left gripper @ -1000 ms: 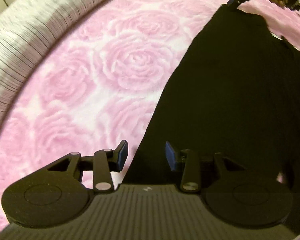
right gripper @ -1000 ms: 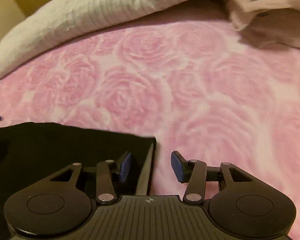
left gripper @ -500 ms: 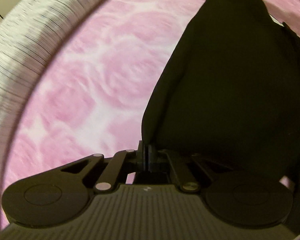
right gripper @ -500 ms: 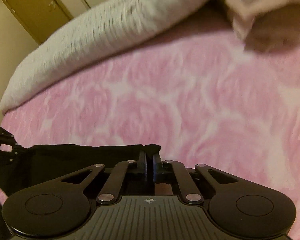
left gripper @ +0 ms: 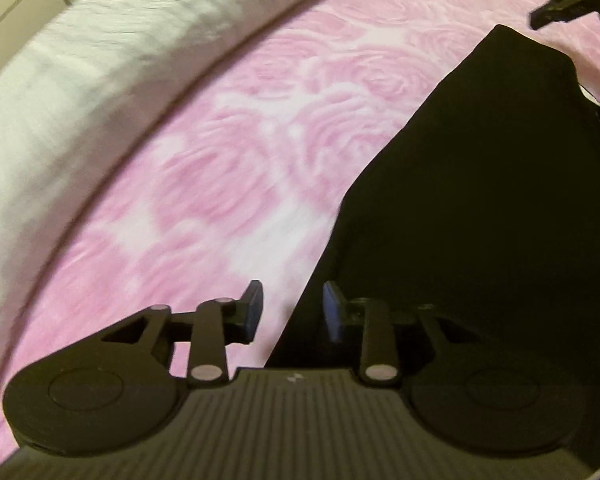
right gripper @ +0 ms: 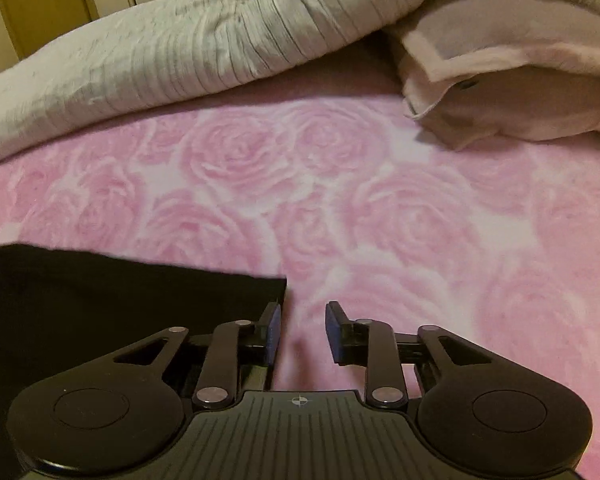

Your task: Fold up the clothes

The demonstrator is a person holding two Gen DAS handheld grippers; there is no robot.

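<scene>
Over the pink rose-patterned blanket, your left gripper sits low with its blue-padded fingers spread apart and nothing between them; the near edge of the black garment runs through the gap, and the right-hand finger lies over the dark cloth. Your right gripper is likewise low and level with its jaws parted and empty, the pink blanket showing between them. Its left finger sits just beside the garment's squared corner; whether it touches is unclear. From the left wrist view, you can see your right gripper's dark tip at the far upper right, just beyond the garment's far corner.

The black garment lies flat on the blanket, spreading rightward in the left view and leftward in the right view. A grey ribbed duvet is bunched along the far edge, a pale pink buttoned garment lies beside it at upper right, and yellowish cabinet doors stand behind.
</scene>
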